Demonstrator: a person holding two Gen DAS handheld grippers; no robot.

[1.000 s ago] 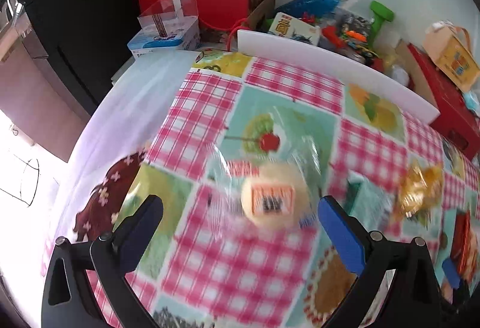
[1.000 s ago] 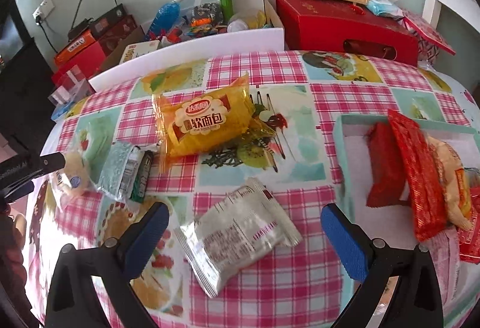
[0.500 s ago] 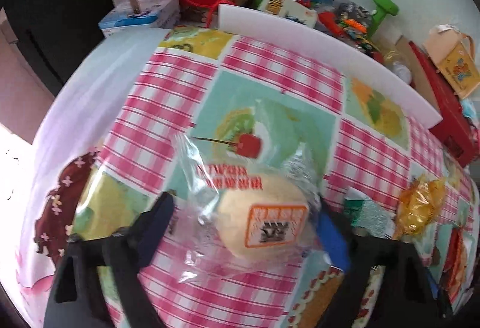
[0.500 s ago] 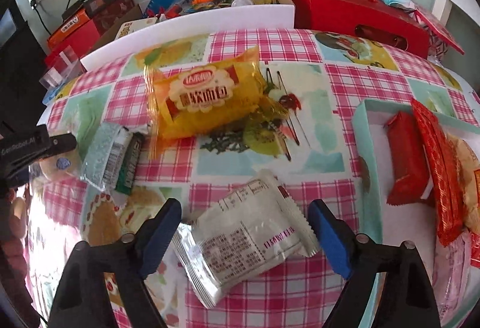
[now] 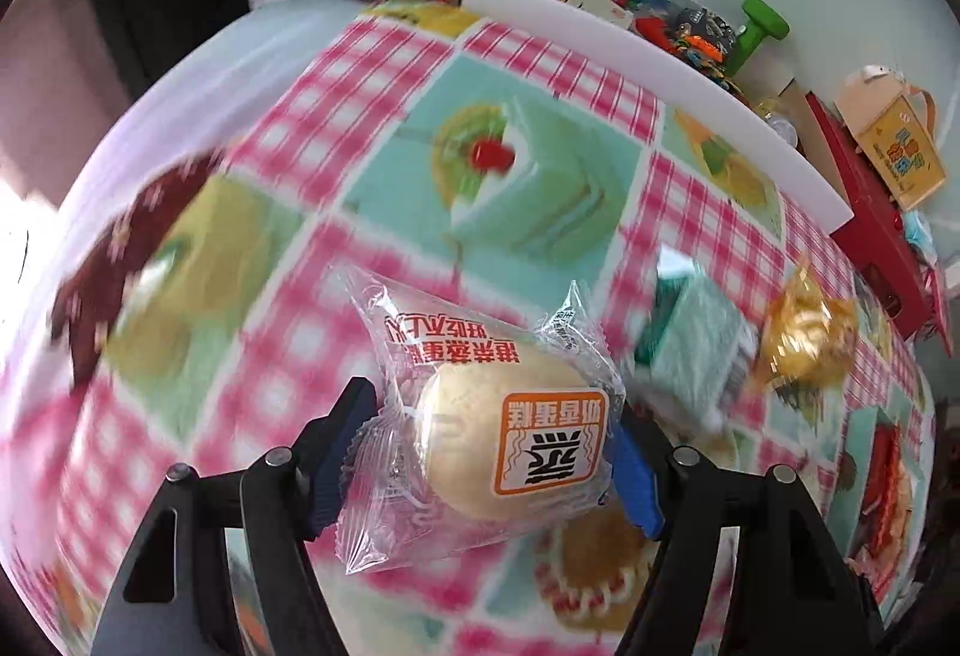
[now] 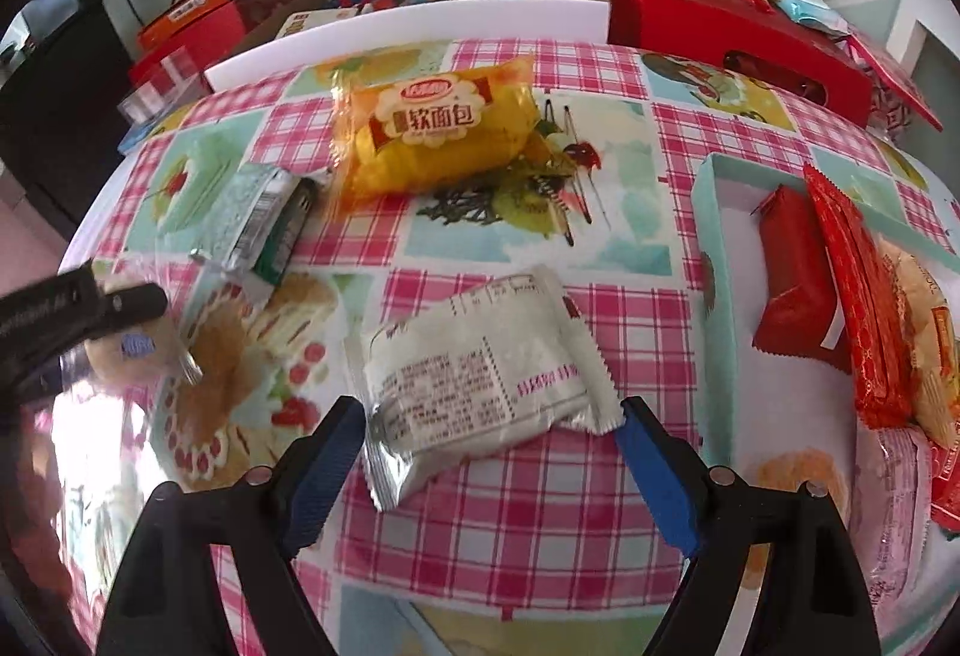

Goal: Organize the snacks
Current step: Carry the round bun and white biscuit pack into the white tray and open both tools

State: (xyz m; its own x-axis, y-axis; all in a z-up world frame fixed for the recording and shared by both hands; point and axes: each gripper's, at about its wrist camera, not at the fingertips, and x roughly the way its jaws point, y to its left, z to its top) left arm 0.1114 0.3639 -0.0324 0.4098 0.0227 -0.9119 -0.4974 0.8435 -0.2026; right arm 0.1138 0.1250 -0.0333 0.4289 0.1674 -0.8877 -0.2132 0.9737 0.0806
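Note:
A round cake in a clear wrapper (image 5: pixel 480 452) with an orange label is held just above the checked tablecloth, and my left gripper (image 5: pixel 492 446) is shut on it. The right wrist view shows that gripper (image 6: pixel 90 308) and the cake (image 6: pixel 129 356) at the table's left edge. My right gripper (image 6: pixel 492 452) is closed against both ends of a silver packet (image 6: pixel 480 368) that lies flat on the cloth. A teal tray (image 6: pixel 711 236) to its right holds red packets (image 6: pixel 792 266) and other snacks.
A yellow bread bag (image 6: pixel 438 128) and green-silver packets (image 6: pixel 258 218) lie mid-table. A white board (image 6: pixel 420 26) runs along the back edge. Behind it stand a red box (image 6: pixel 732 26), bottles and cartons. The table drops off at the left.
The left gripper moved onto the wrapped cake, shut on it and raised it. The right gripper came down over the silver packet, and its fingers narrowed onto the packet's ends.

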